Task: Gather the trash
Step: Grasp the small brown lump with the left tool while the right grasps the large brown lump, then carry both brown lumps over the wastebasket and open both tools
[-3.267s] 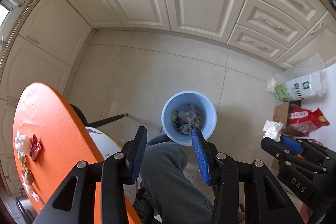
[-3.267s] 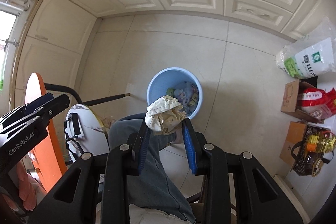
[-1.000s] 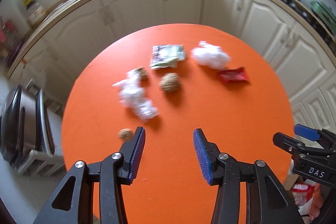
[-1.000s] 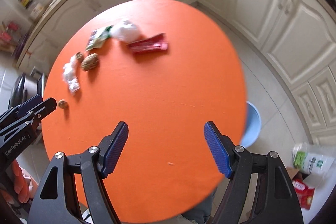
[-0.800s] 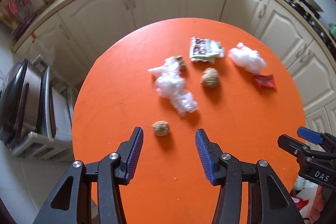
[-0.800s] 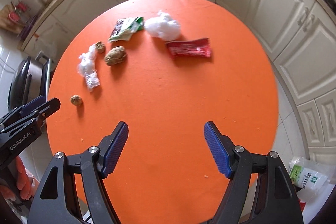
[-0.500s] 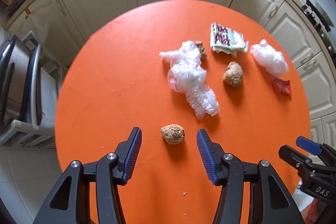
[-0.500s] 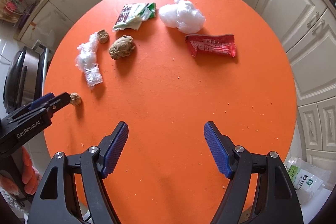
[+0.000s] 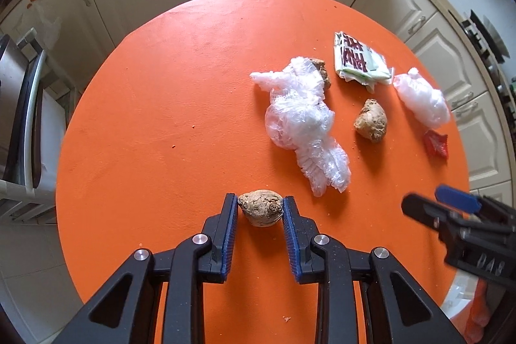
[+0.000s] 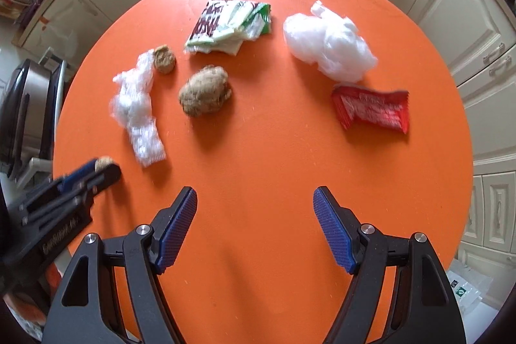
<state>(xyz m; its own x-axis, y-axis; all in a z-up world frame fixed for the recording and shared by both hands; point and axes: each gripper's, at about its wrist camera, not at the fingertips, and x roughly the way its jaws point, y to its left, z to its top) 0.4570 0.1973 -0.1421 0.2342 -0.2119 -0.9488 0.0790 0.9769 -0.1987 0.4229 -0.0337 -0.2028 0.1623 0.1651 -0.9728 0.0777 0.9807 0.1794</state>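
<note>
The left tongs (image 9: 260, 206) were closing on a small brown lump (image 9: 260, 208) near the left edge of the orange counter (image 9: 161, 124), both blue pads touching its sides. To its right lay crumpled clear plastic (image 9: 303, 124), a larger brown lump (image 9: 371, 120), a green-and-white wrapper (image 9: 358, 62), a white plastic wad (image 9: 421, 97) and a red wrapper (image 10: 371, 112). The right tongs (image 10: 254, 228) hung wide apart over bare counter, gripping nothing.
</note>
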